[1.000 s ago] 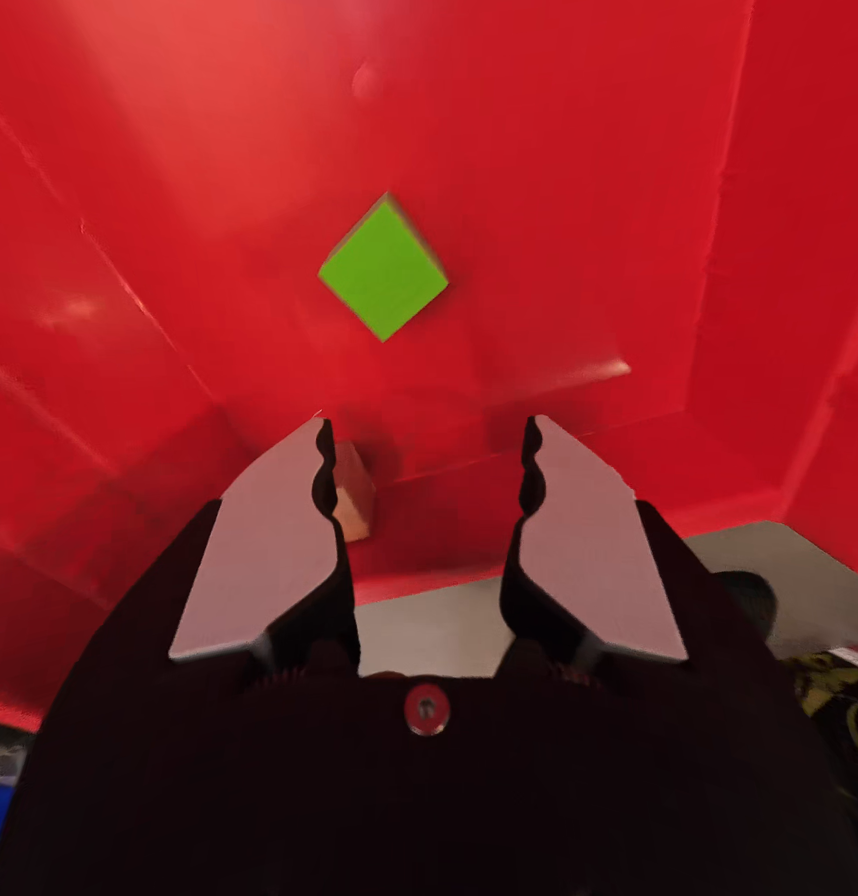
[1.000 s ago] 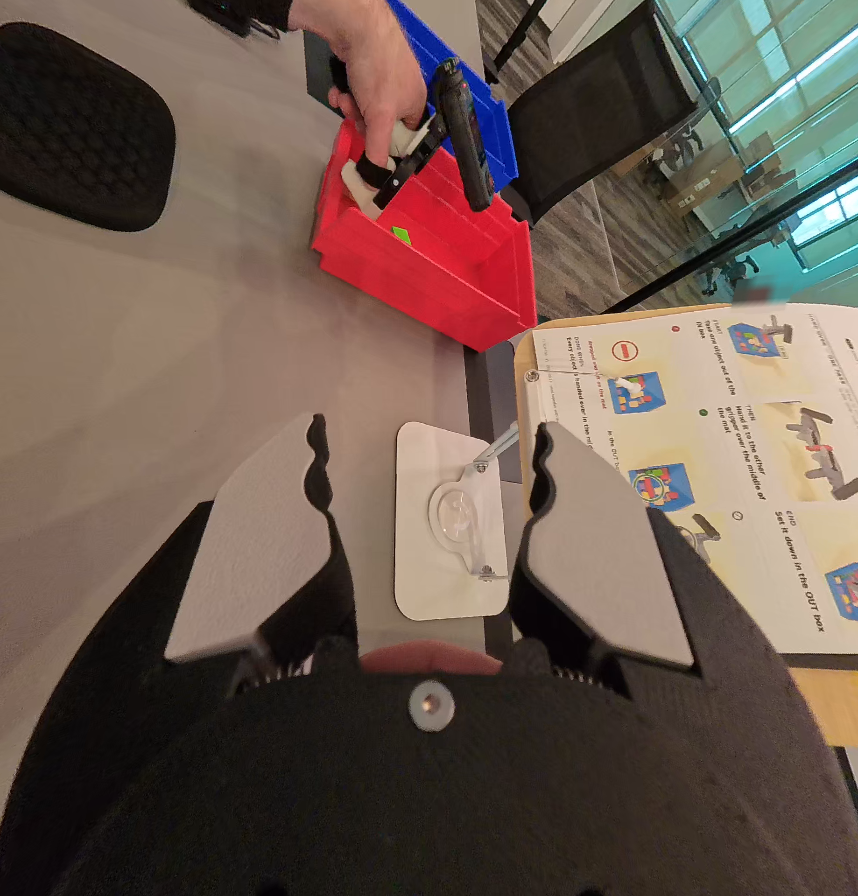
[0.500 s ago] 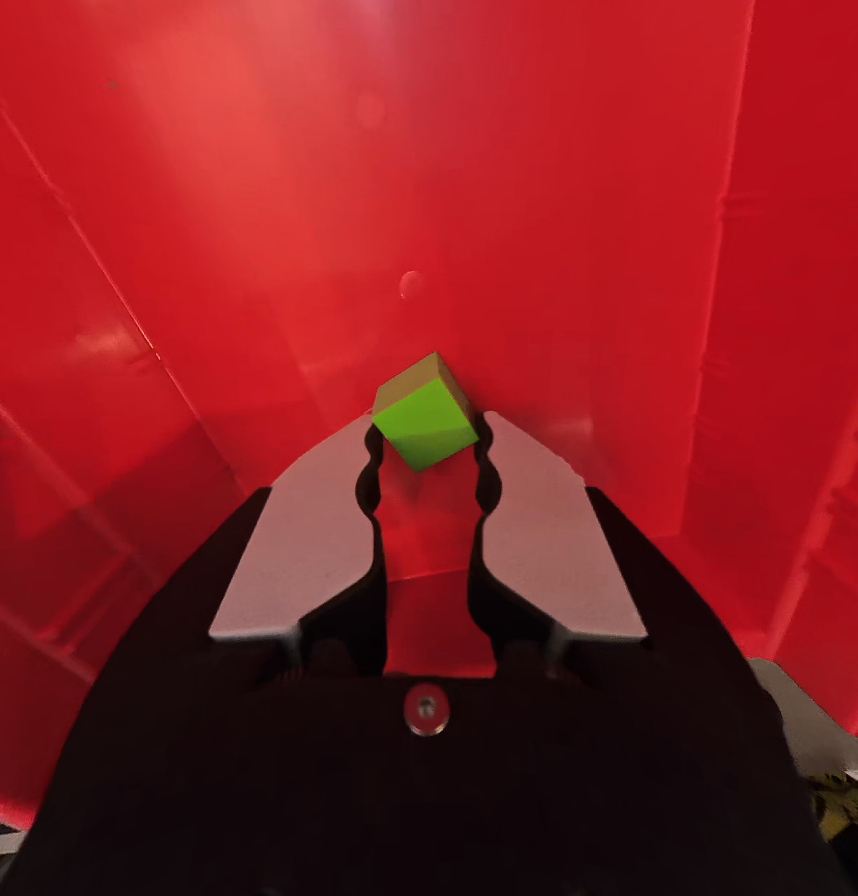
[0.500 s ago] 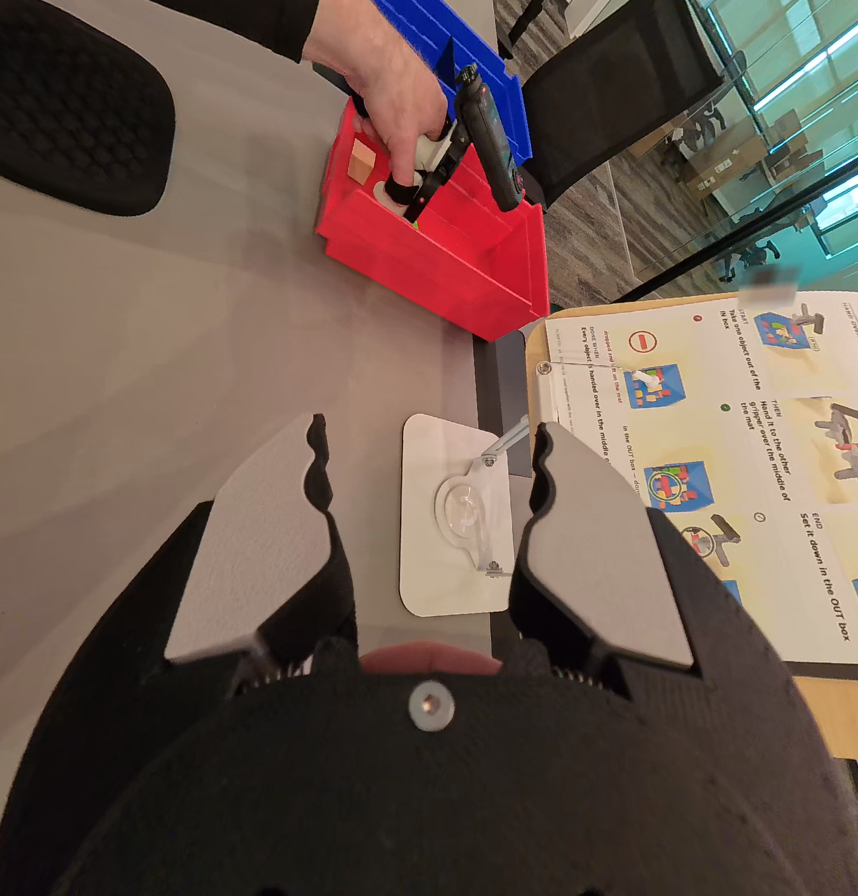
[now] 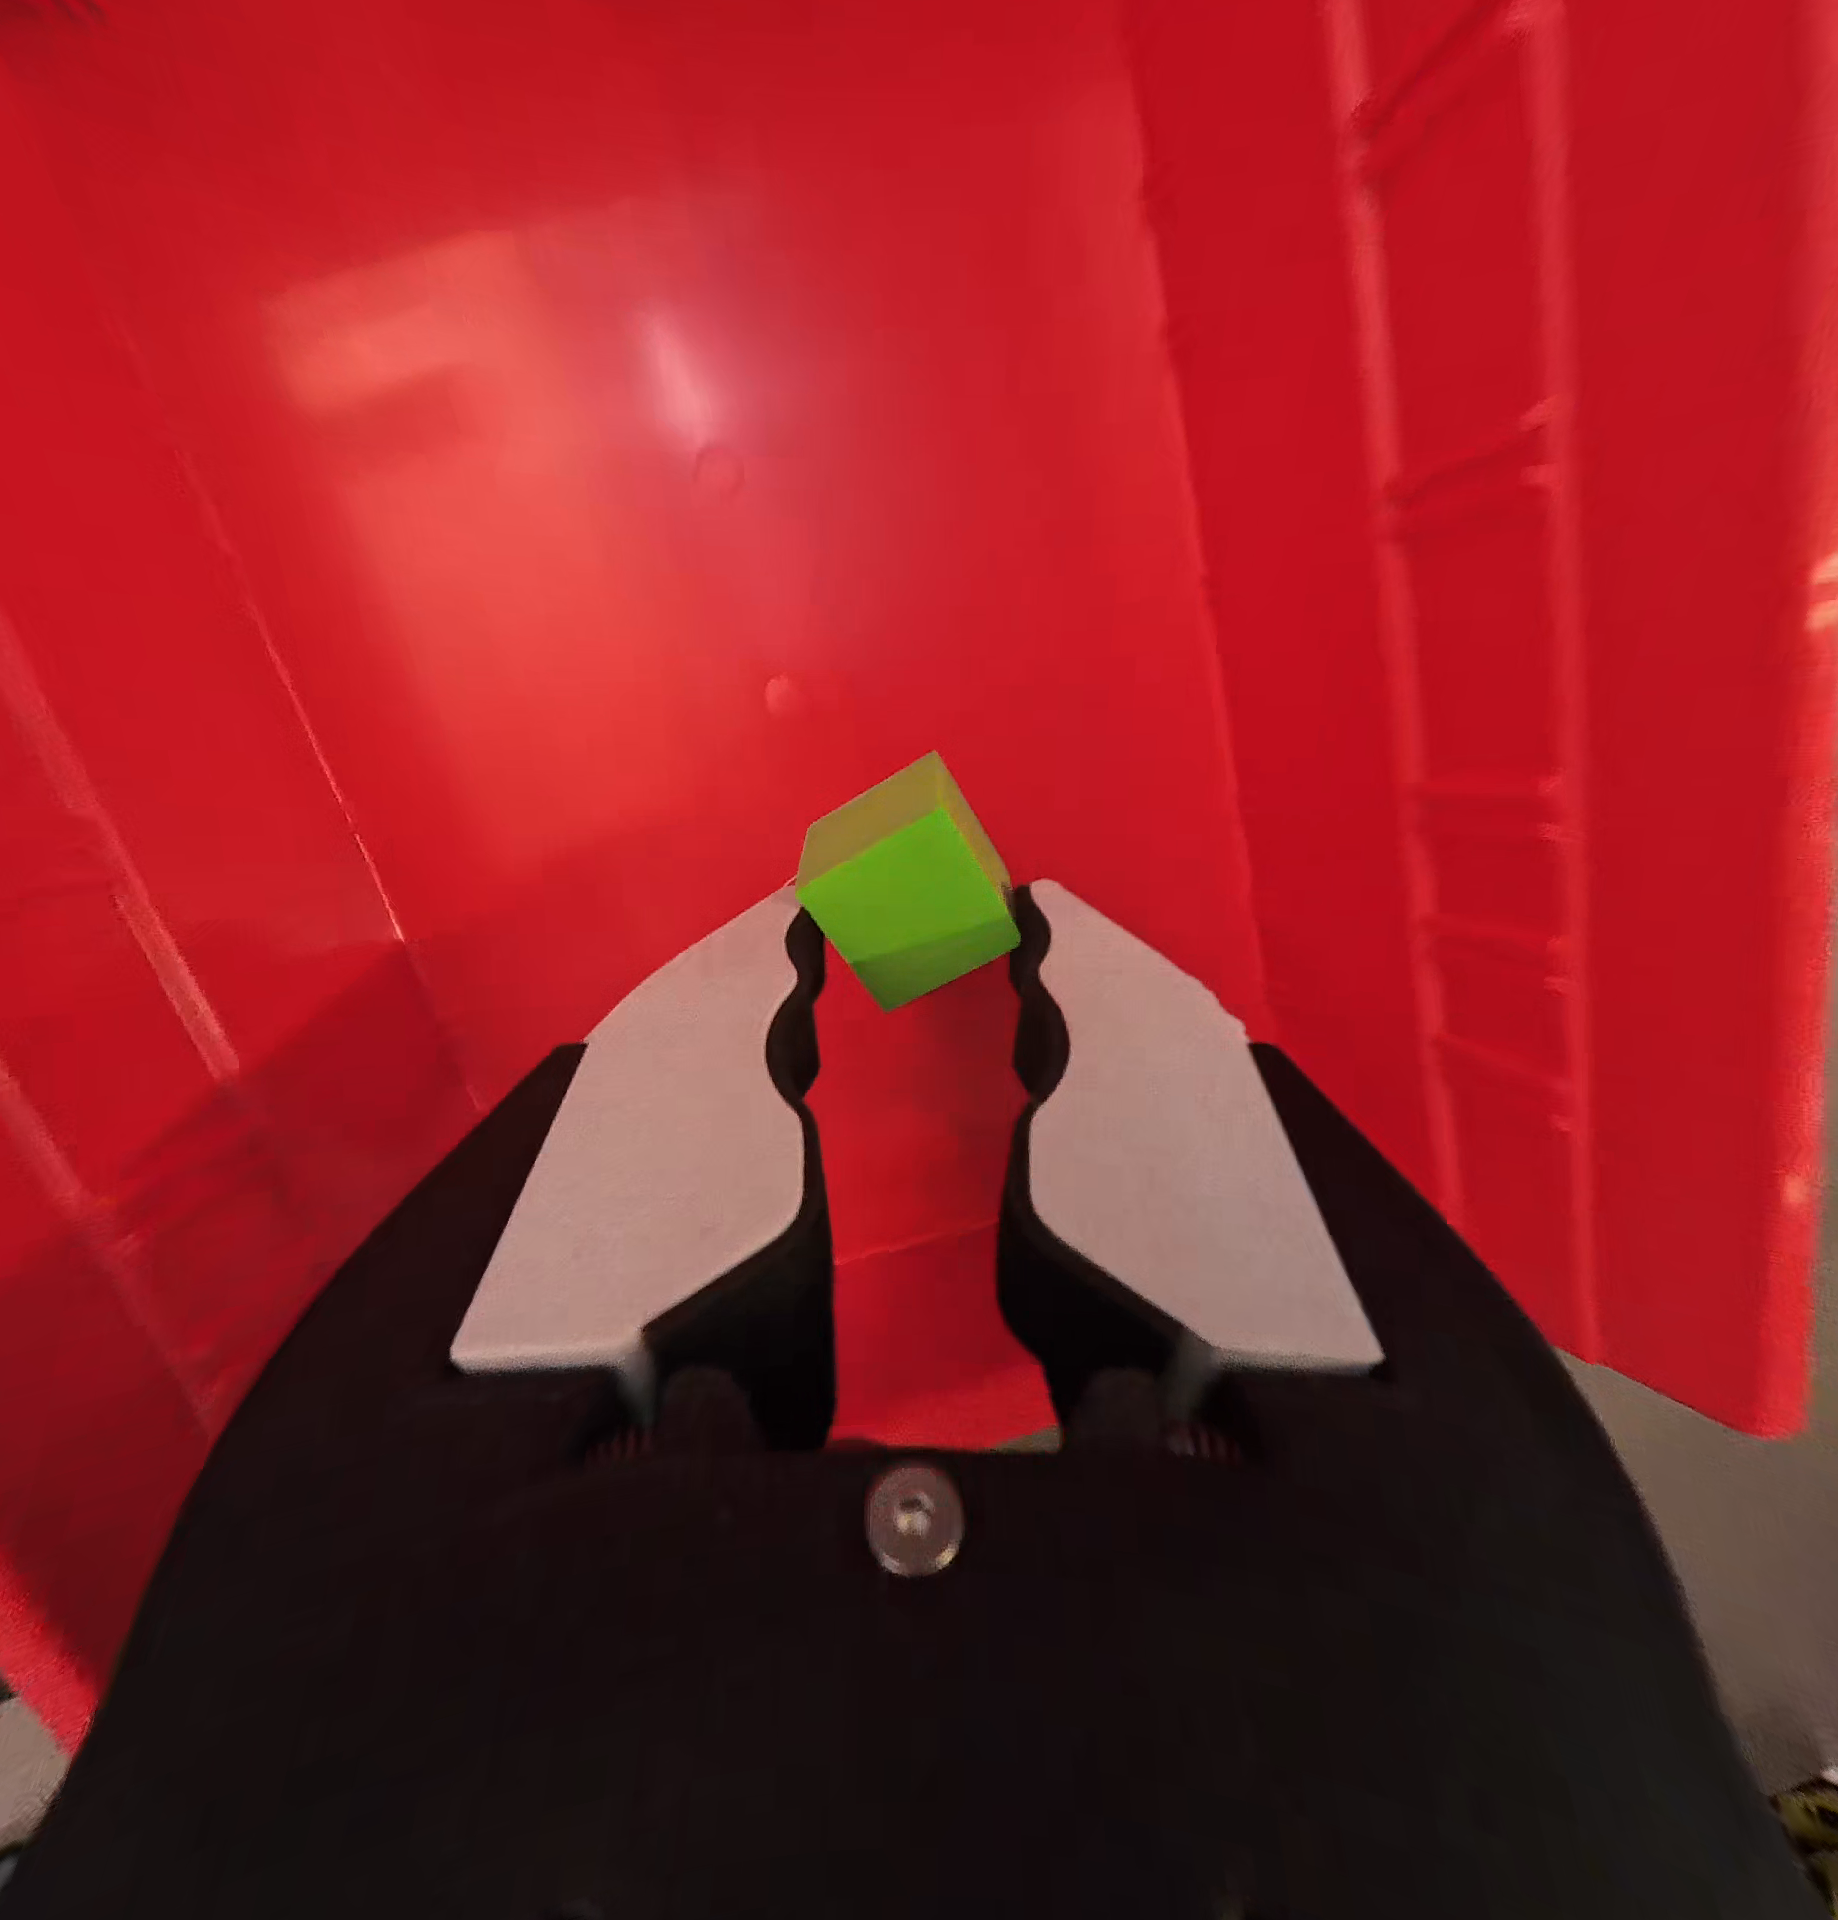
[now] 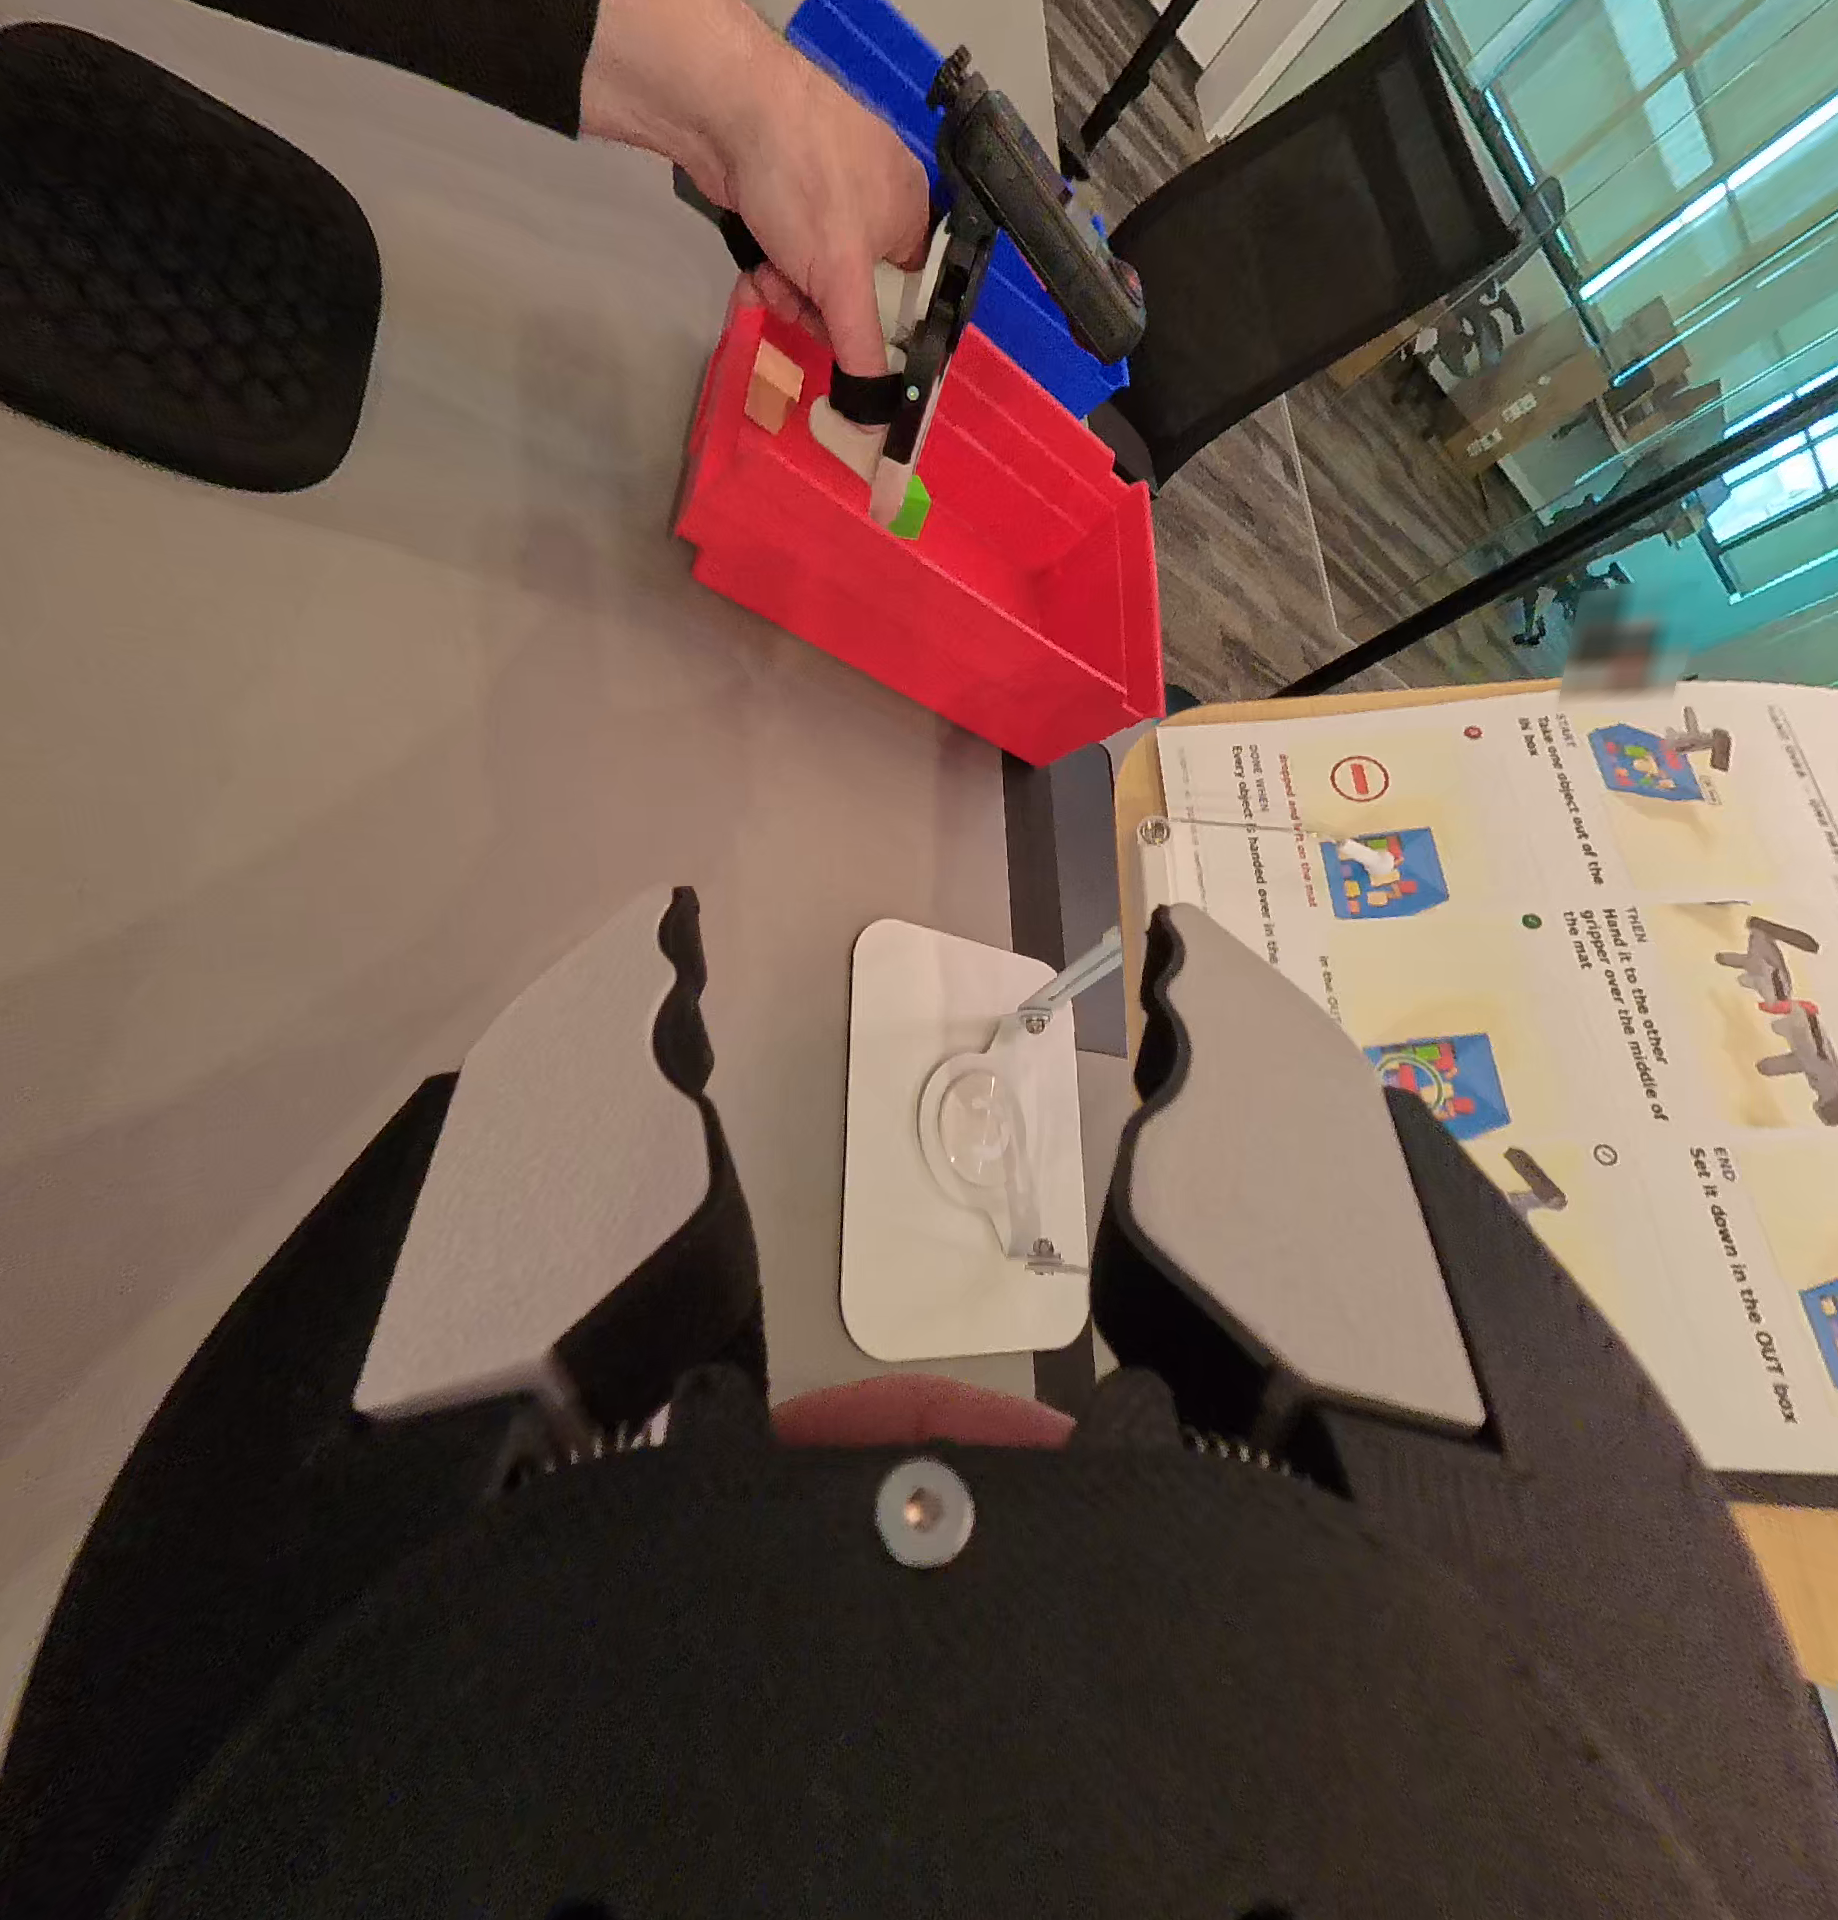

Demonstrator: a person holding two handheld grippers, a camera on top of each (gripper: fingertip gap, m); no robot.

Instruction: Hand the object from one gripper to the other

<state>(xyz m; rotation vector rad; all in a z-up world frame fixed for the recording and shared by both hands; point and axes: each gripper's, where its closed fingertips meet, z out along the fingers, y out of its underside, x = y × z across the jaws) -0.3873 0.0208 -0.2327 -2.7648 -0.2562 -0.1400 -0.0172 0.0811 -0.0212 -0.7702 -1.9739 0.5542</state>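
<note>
While the right gripper (image 6: 920, 935) waits over the grey table (image 6: 375, 831) with its fingers spread wide and nothing between them, the left gripper (image 5: 907, 914) has its two fingertips pinched on a green cube (image 5: 910, 899) inside the red bin (image 5: 582, 468). The cube sits tilted at the very tips, one corner pointing down, both pads pressing on its sides. Seen from the right wrist camera, a person's hand (image 6: 790, 197) works the left gripper over the red bin (image 6: 946, 613), the green cube (image 6: 910, 509) showing just below the gripper's white finger; a tan wooden block (image 6: 775, 390) lies in the bin's far corner. A blue bin (image 6: 894, 94) stands behind the red one, a black mat (image 6: 156, 260) lies well apart to the left, and an instruction sheet (image 6: 1569, 987) rests on a wooden board (beside a small white stand base (image 6: 956, 1143)).

By these views, the pick-up is done or nearly so. Still ahead: lifting the cube clear of the bin, bringing the two grippers together, and passing it across. The tip-only, cornerwise hold looks prone to slipping.
</note>
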